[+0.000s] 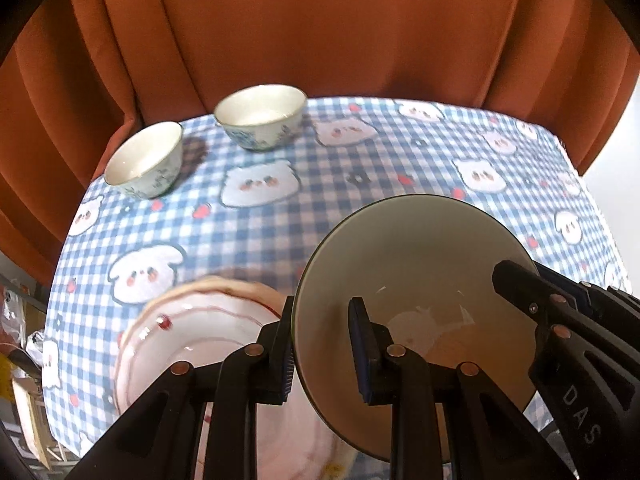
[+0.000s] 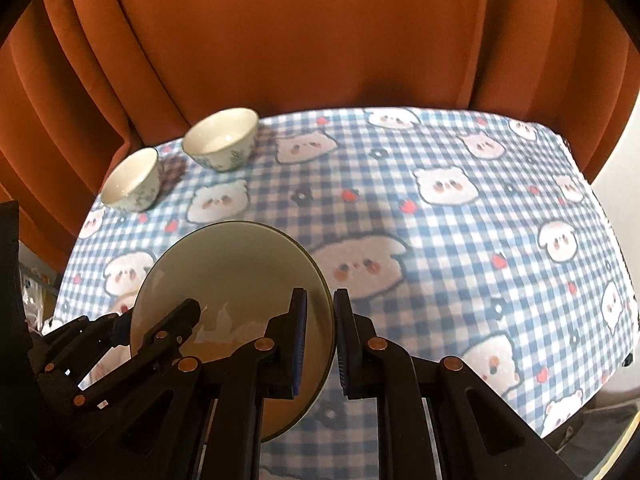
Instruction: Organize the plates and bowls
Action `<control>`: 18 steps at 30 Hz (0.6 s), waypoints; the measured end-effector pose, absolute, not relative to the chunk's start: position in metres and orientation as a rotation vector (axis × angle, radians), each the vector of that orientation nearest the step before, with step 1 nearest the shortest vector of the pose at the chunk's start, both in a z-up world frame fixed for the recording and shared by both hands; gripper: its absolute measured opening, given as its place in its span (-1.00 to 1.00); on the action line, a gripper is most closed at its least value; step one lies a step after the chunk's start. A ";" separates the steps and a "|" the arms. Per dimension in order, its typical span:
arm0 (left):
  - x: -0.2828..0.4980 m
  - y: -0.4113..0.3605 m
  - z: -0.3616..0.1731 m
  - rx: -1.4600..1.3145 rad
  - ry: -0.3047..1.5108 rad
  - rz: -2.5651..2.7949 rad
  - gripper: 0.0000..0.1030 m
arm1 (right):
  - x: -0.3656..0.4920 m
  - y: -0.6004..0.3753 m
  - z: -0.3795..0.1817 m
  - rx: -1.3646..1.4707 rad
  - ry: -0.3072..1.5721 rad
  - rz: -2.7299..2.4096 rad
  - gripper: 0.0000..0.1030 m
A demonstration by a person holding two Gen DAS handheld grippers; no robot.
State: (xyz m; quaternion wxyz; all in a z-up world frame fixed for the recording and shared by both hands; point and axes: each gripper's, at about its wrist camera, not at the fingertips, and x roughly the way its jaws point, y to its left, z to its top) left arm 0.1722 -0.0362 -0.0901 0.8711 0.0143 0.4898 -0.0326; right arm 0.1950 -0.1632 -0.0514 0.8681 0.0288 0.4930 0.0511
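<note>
Large bowl [image 1: 412, 280] gripped on opposite rims by both grippers, above the tablecloth [image 1: 360, 168].

The left gripper [image 1: 324, 348] clamps one rim, the right gripper [image 2: 320, 340] the other, each with one pad inside and one outside the bowl. Pink-rimmed plates [image 1: 192, 332] lie stacked beside it near the tablecloth's near edge. Two small floral bowls [image 1: 260, 116] stand at the far left corner, close together but apart.

large bowl [image 1: 416, 264]: glossy ceramic | tablecloth [image 1: 320, 200]: soft matt cloth | curtain [image 1: 320, 20]: matt fabric
</note>
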 end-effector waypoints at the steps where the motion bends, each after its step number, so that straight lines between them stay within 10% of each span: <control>1: 0.170 -0.041 -0.093 0.032 1.032 -0.065 -0.56 | 0.193 -0.167 -0.053 0.062 1.036 0.109 -0.68; 18: 0.153 -0.099 -0.141 -0.004 1.160 0.010 -0.56 | 0.183 -0.228 -0.101 0.032 1.142 0.201 -0.68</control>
